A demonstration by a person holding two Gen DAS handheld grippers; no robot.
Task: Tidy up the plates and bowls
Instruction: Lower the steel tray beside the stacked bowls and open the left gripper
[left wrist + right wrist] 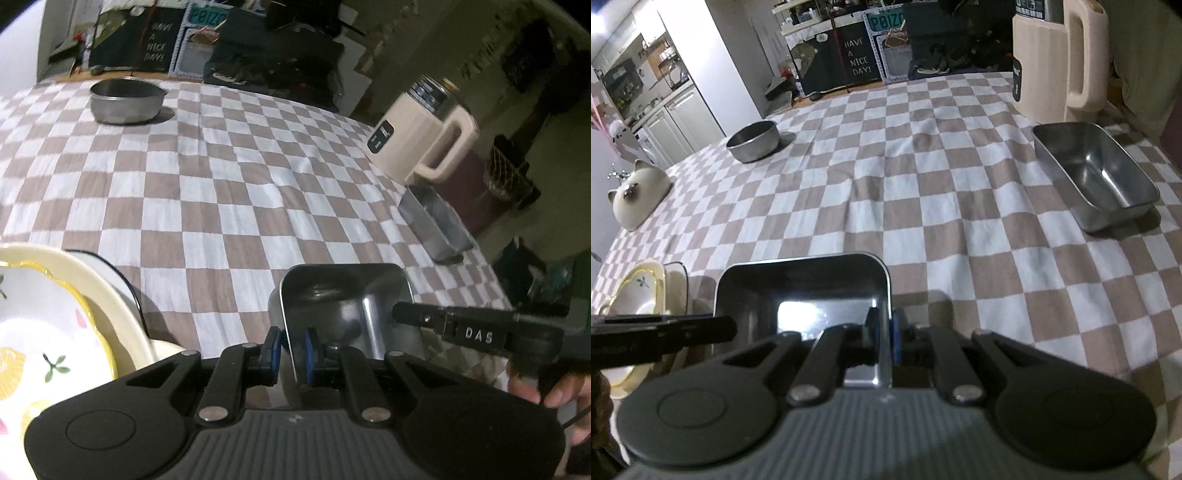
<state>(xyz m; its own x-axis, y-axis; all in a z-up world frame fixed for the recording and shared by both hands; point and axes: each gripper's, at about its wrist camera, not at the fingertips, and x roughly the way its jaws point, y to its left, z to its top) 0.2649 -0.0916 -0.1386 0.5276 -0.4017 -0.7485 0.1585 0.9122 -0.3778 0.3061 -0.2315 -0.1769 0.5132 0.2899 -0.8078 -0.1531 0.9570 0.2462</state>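
Note:
A rectangular steel tray (347, 314) (801, 295) is held over the checkered table at the near edge. My left gripper (291, 350) is shut on the tray's left wall. My right gripper (884, 336) is shut on its right wall; its finger also shows in the left wrist view (476, 334). A stack of ceramic plates, the top one flowered with a yellow rim (40, 332) (639, 291), sits to the left of the tray. A second steel tray (436, 225) (1097, 177) lies at the right. A round metal bowl (125, 101) (753, 142) stands far left.
A beige jug with a handle (424, 136) (1056, 62) stands at the far right of the table. A cat-shaped ceramic dish (637, 192) lies at the left edge. The checkered tablecloth (229, 184) covers the table. Cluttered furniture stands behind the table.

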